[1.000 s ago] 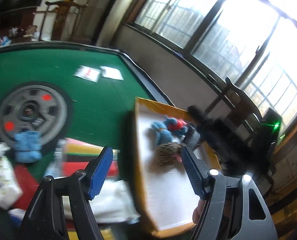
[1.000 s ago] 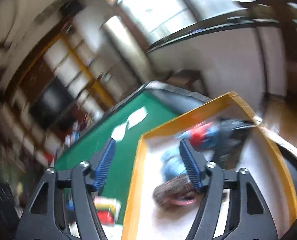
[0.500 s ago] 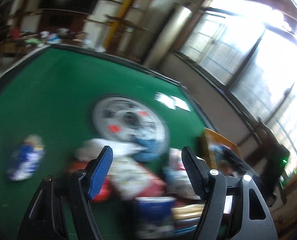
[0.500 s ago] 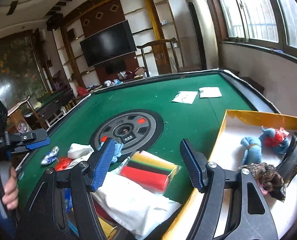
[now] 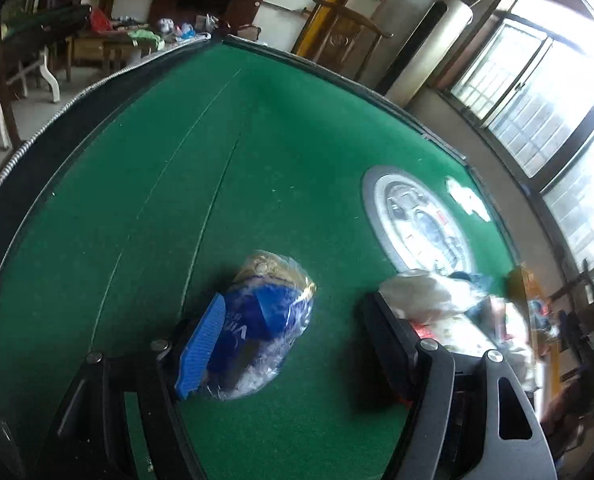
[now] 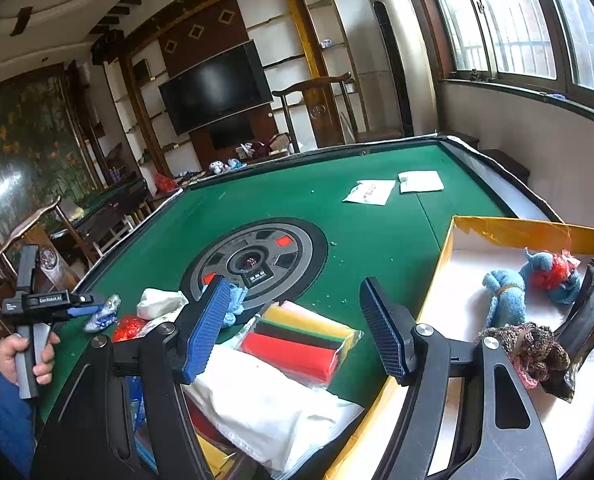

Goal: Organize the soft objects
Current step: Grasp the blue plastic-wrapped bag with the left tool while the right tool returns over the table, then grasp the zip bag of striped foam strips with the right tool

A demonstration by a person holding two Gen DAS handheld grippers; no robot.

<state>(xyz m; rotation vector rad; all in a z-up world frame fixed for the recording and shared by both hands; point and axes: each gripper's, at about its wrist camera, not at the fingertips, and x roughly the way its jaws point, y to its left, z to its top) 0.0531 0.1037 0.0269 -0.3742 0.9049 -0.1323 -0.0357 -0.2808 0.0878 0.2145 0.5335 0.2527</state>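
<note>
A blue-and-gold packet in clear wrap (image 5: 265, 320) lies on the green table (image 5: 217, 200). My left gripper (image 5: 293, 344) is open around it, and the left fingertip's blue pad overlaps the packet's edge. In the right wrist view the same left gripper (image 6: 87, 305), held in a person's hand (image 6: 21, 356), has its tips at that packet (image 6: 103, 314). My right gripper (image 6: 297, 332) hangs open above a striped packet (image 6: 301, 340) and a white cloth bag (image 6: 265, 400), holding nothing. A yellow-rimmed box (image 6: 453, 240) holds blue knitted toys (image 6: 505, 296), a brown knitted piece (image 6: 529, 348) and a black pouch (image 6: 589, 312).
A round grey centre panel (image 6: 257, 264) sits in the middle of the table. Two white paper packets (image 6: 397, 186) lie towards the far edge. A white bundle (image 6: 161, 304), a red item (image 6: 127, 326) and a light blue knit (image 6: 235, 306) form a pile near the front.
My left gripper swung from the box across the pile to the blue packet and tipped down over it. My right gripper rolled upright and pulled back from the box, then stayed still.
</note>
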